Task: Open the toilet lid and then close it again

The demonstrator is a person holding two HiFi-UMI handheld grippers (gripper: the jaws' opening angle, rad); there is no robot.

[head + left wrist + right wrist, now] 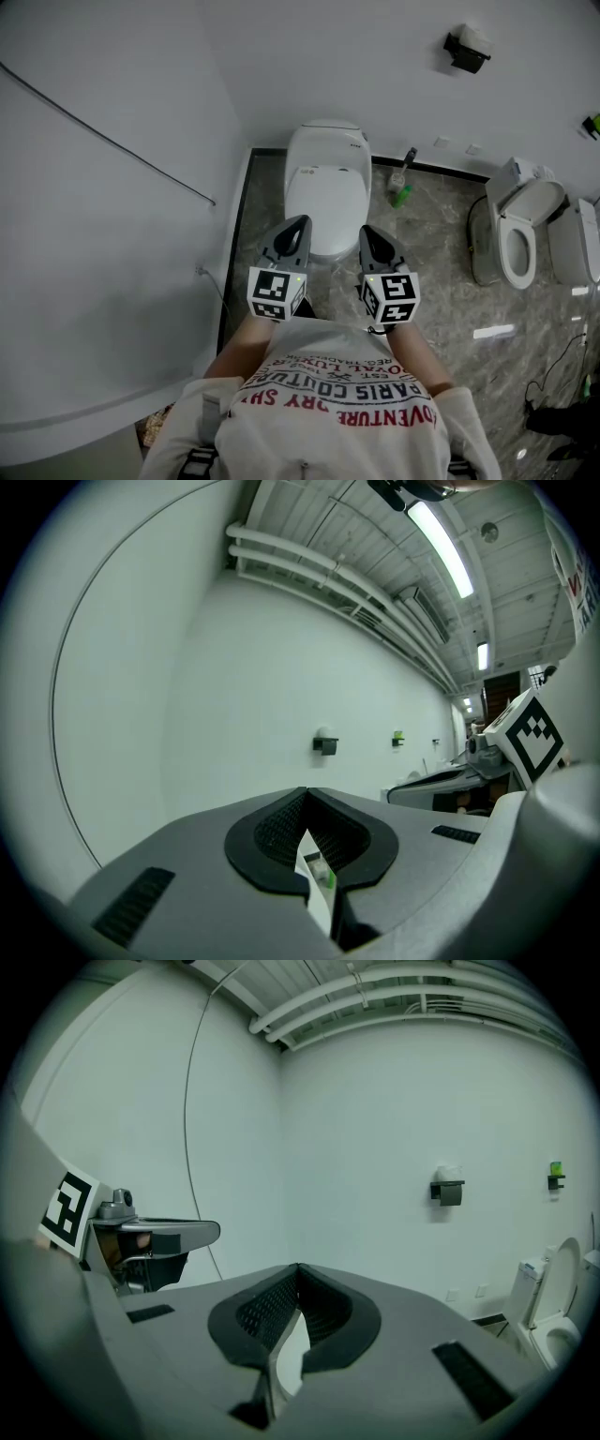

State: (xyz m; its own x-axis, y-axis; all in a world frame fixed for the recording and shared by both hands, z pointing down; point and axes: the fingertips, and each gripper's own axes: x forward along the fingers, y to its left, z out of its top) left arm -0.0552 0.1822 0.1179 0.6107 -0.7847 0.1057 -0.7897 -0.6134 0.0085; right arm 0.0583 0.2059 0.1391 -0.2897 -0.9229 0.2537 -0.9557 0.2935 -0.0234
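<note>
In the corner of the head view, the toilet (323, 187) stands with its lid (326, 183) down flat, which fits either a lid yet to be raised or one lowered again. The left hand-held gripper (298, 223) and right hand-held gripper (368, 232) hang side by side close to the person (337, 403), short of the toilet and touching nothing.

In the left gripper view, the jaws are clenched tip to tip on nothing, aimed at the bare wall (234, 714).

In the right gripper view, the jaws likewise meet, empty; the lid lies below sight. Both seem held level and clear, at rest.
</note>
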